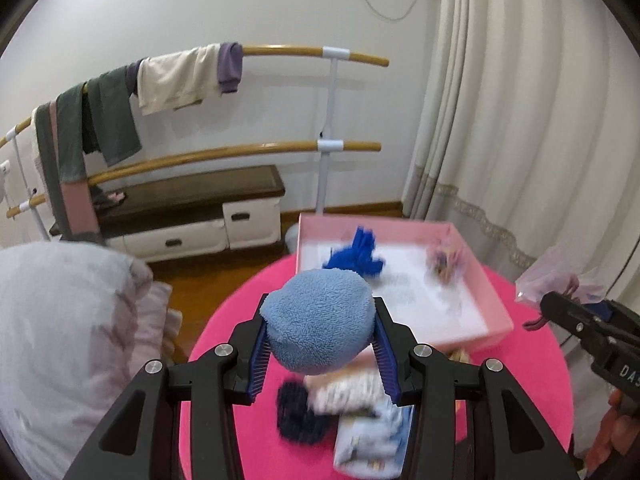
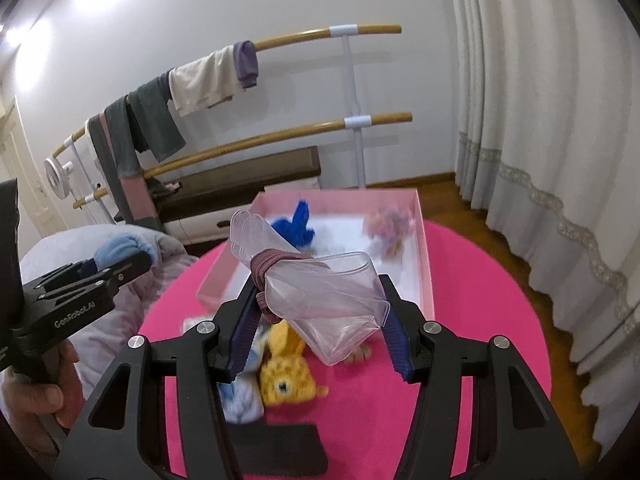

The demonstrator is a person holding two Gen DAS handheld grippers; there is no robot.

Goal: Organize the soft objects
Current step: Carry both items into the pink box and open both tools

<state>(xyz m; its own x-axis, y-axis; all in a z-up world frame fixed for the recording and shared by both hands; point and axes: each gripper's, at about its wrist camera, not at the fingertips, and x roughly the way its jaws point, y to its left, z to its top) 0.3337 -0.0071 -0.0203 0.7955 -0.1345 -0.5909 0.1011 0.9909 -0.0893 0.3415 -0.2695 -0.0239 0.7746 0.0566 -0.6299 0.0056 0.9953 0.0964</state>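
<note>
My left gripper [image 1: 320,344] is shut on a light blue fleece piece [image 1: 320,320] and holds it above the pink round table [image 1: 532,360]. My right gripper [image 2: 320,340] is shut on a clear plastic bag [image 2: 332,300] bound with a maroon hair tie [image 2: 268,266]. An open pink box [image 2: 424,248] behind them holds a blue knit toy [image 2: 298,224] and a pale pink-purple item [image 2: 390,228]. A yellow knit toy [image 2: 286,376] and a pale blue-white item [image 2: 240,400] lie under the right gripper. The left view shows the box [image 1: 400,228], a navy knit piece [image 1: 298,412] and the right gripper [image 1: 560,306].
Grey-pink bedding [image 1: 60,340] bulges at the left of the table. A two-bar wooden rail [image 1: 280,148] hung with clothes and a low cabinet [image 1: 192,216] stand by the wall. A white curtain [image 2: 540,160] hangs at right. A black pad [image 2: 280,454] lies near the table's front.
</note>
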